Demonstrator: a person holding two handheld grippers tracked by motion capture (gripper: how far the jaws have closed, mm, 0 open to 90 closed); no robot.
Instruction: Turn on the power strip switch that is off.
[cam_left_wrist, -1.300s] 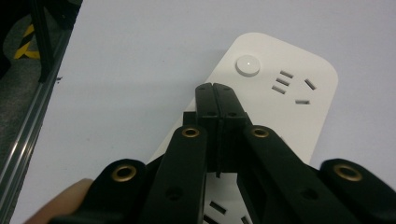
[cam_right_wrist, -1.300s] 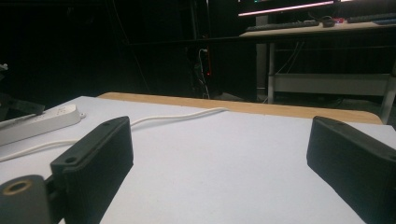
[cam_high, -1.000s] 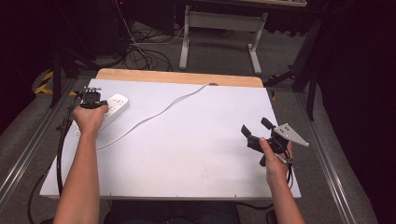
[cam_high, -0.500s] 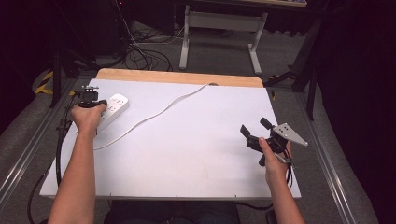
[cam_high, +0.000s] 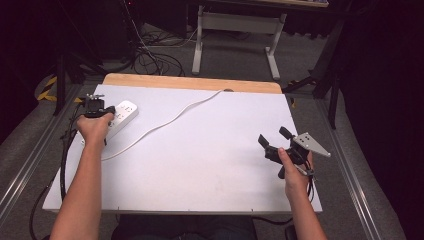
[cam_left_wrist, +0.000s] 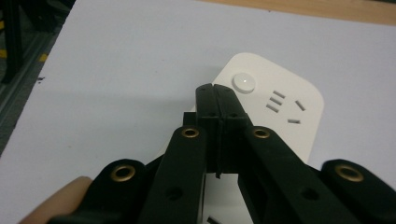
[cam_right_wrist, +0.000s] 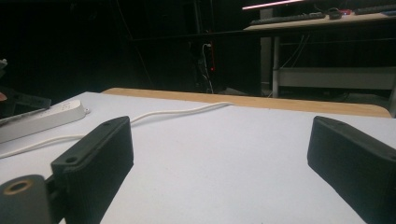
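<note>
A white power strip (cam_high: 125, 115) lies at the table's far left, with its white cord (cam_high: 170, 117) running toward the back edge. My left gripper (cam_high: 106, 112) hovers over the strip's near end. In the left gripper view its jaws are pressed together with nothing between them, and the gripper (cam_left_wrist: 215, 91) points just short of the round button (cam_left_wrist: 244, 82) on the strip (cam_left_wrist: 280, 121). My right gripper (cam_high: 273, 136) is held at the table's right side. It (cam_right_wrist: 219, 140) stands wide open and empty, facing the cord (cam_right_wrist: 177, 112) and the strip (cam_right_wrist: 42, 119).
The white tabletop (cam_high: 200, 165) has a wooden strip (cam_high: 190, 82) along its back edge. Behind the table are a desk frame (cam_high: 235, 30) and loose cables (cam_high: 150, 55) on the floor. A black cable (cam_high: 65, 150) trails from the left gripper off the table's left edge.
</note>
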